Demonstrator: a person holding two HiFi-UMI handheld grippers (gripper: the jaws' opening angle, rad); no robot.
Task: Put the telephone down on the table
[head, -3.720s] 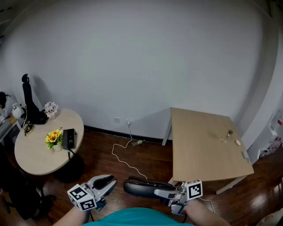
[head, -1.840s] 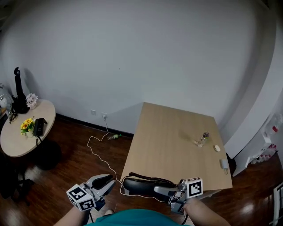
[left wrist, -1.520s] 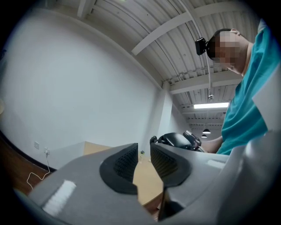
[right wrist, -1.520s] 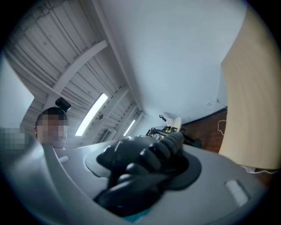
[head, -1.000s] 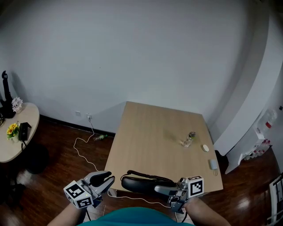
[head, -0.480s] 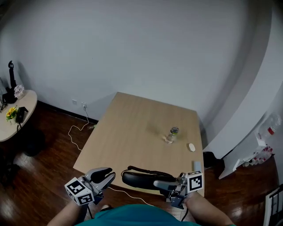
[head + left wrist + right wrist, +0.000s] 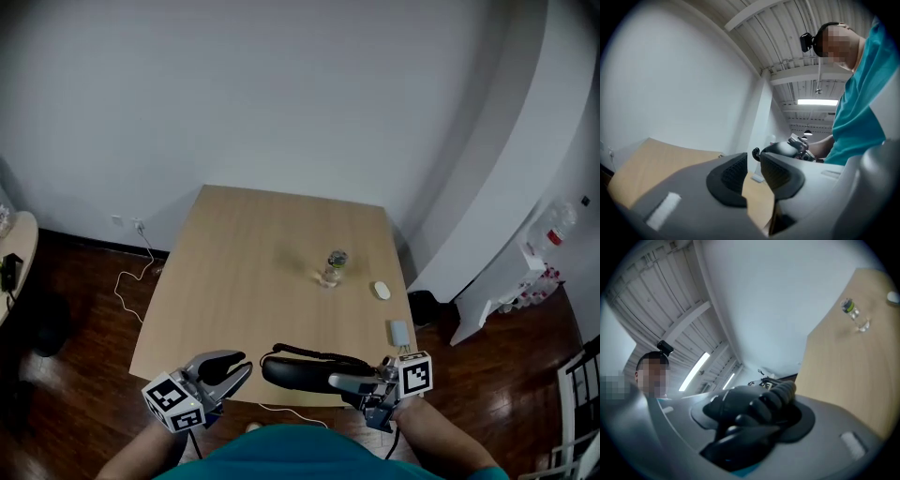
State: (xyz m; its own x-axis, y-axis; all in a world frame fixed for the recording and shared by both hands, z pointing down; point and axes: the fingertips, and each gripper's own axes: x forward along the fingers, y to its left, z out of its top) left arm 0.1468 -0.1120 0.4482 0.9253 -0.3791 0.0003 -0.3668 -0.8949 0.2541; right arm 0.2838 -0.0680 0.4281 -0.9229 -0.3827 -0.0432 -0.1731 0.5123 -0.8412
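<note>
The black telephone handset (image 7: 300,370) lies level over the near edge of the wooden table (image 7: 234,272), its coiled cord along its top. My right gripper (image 7: 345,382) is shut on its right end; in the right gripper view the handset (image 7: 750,413) fills the space between the jaws. My left gripper (image 7: 232,368) hovers just left of the handset, apart from it. A narrow gap shows between its pads (image 7: 726,176) and nothing is in it. From the left gripper view the handset (image 7: 780,149) sits to the right, above the table (image 7: 651,159).
A small clear bottle (image 7: 333,267) stands mid-table, with a white mouse (image 7: 382,291) and a small grey device (image 7: 399,332) near the right edge. A white cable (image 7: 131,272) trails on the wood floor at the left. A white curved wall (image 7: 487,216) rises at the right.
The table has come nearer and now sits straight ahead. Both grippers and the handset have moved up to its near edge. The grip on the handset looks unchanged.
</note>
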